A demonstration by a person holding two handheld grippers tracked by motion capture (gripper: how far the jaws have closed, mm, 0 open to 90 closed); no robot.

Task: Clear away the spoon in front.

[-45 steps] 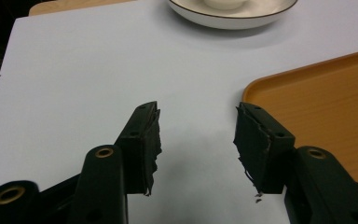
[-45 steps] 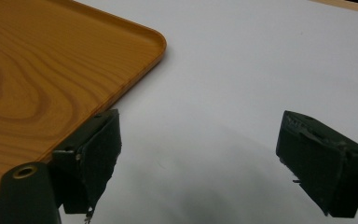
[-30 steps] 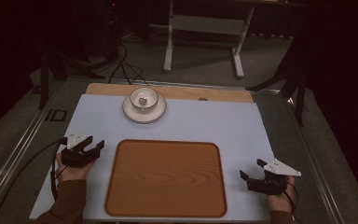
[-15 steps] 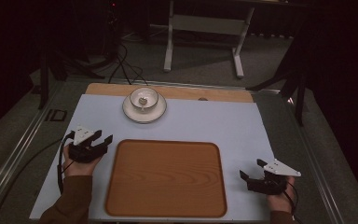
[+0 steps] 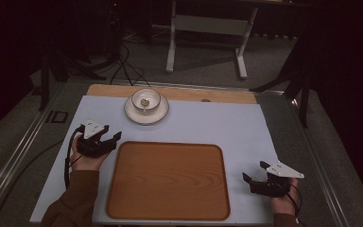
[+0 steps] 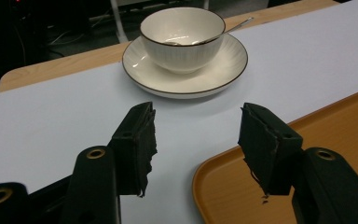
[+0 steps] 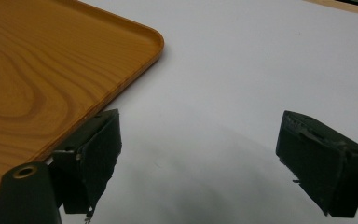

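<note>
High view, table: a pale sheet (image 5: 227, 127) covers the table, and a strip of wooden edge shows at the far side.
High view, tray: a wooden tray (image 5: 168, 179) lies in the middle on the near side, with nothing on it.
High view, bowl: a white bowl (image 5: 145, 100) stands on a white saucer (image 5: 146, 113) near the far edge, left of the middle, well apart from the tray.
High view, left gripper: the left gripper (image 5: 109, 138) is just beside the far left corner of the tray and points toward the saucer; a hand (image 5: 86, 158) holds it from below.
High view, right gripper: the right gripper (image 5: 254, 171) is near the right edge of the tray, over the pale sheet, and it points to the left.
Left gripper view, jaws: the two black jaws are spread wide and have just been opening; between them is bare sheet, no thing.
Left gripper view, bowl: the bowl (image 6: 182, 37) stands upright on the saucer (image 6: 223, 70) straight ahead, apart from the jaw tips; a metal spoon (image 6: 230, 28) leans inside it, with the handle over the rim to the right.
Left gripper view, tray: a corner of the tray (image 6: 335, 126) lies under the right jaw.
Right gripper view, jaws: the jaws are spread wide, with nothing between them but the sheet (image 7: 242, 74).
Right gripper view, tray: a rounded corner of the tray (image 7: 51, 70) is at the left, just beside the left jaw.
</note>
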